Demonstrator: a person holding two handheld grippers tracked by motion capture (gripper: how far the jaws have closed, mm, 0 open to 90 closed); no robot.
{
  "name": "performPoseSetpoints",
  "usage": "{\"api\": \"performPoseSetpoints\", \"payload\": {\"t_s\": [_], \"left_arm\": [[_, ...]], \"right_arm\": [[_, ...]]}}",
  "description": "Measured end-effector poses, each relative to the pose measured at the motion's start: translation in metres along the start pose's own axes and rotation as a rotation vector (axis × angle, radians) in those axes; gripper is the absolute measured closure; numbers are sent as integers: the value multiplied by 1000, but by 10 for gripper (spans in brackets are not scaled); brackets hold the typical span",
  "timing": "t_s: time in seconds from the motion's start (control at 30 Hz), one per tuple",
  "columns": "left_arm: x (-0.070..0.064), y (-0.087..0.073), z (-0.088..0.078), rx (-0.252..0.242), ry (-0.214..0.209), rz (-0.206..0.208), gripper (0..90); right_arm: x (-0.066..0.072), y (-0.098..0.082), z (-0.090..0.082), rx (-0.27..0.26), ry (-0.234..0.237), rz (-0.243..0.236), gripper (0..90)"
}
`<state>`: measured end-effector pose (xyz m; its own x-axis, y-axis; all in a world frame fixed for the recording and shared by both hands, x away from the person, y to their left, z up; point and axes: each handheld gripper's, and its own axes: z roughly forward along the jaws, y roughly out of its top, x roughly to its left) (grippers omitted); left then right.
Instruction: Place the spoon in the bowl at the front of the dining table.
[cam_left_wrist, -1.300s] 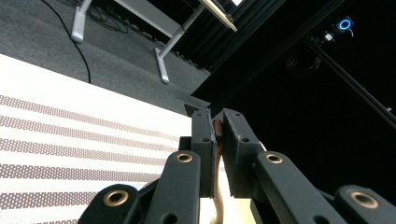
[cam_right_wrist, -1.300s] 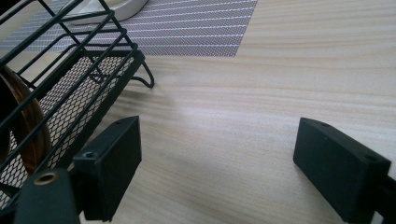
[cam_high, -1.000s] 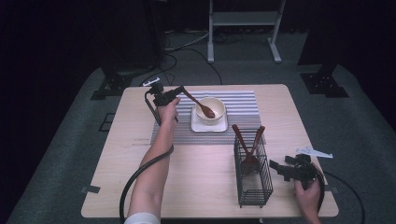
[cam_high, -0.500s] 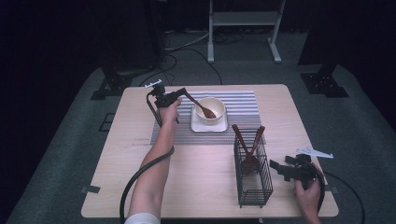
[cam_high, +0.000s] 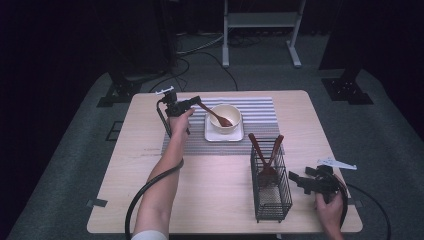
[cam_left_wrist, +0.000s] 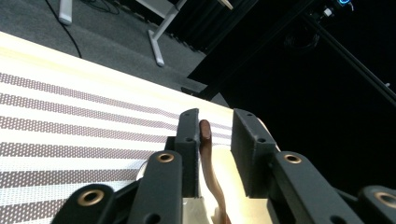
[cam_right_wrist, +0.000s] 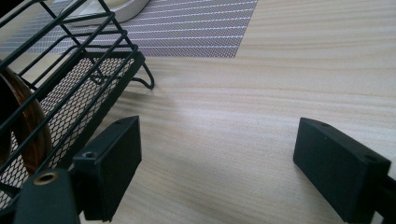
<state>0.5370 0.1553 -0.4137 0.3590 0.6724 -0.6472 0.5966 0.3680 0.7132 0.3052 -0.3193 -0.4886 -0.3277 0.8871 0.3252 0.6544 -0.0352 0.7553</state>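
Two grippers are in my hands over a pale wood-grain tabletop (cam_high: 220, 200) with rounded corners, standing on grey carpet in a dark room; a white metal frame (cam_high: 260, 20) and black stands sit behind it. A woven placemat (cam_high: 260, 107) striped grey and white lies at the far middle, its mesh texture plain in the left gripper view. On it rests a square white tray (cam_high: 212, 135) bearing a round cream bowl (cam_high: 234, 114).

My left gripper (cam_high: 196, 101) hovers just left of the bowl. Its fingers (cam_left_wrist: 189, 140) have just been opening and now stand narrowly apart, with the slim brown wooden spoon (cam_left_wrist: 208, 158) between them: the handle lies against one finger, clear of the other. The spoon's head rests in the bowl.

My right gripper (cam_high: 296, 179) rests near the front right corner, fingers (cam_right_wrist: 112, 158) spread wide over bare wood, beside a black wire basket (cam_high: 272, 197) with a mesh floor, holding brown wooden utensils (cam_high: 265, 155) upright.
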Motion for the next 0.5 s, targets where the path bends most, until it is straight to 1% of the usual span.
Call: {"api": "performPoseSetpoints", "payload": {"t_s": [0.23,0.37,0.4,0.5], "left_arm": [[2,-2,-3,18,8,20,647],[5,-3,-6,20,20,26,571],[6,-4,-7,20,22,21,541],[8,-3,-10,23,24,22,506]], "right_arm": [[0,0,0,1,-2,-5,141],[1,0,0,-2,-6,-7,141],[1,0,0,-2,-6,-7,141],[1,0,0,0,-8,-8,140]]}}
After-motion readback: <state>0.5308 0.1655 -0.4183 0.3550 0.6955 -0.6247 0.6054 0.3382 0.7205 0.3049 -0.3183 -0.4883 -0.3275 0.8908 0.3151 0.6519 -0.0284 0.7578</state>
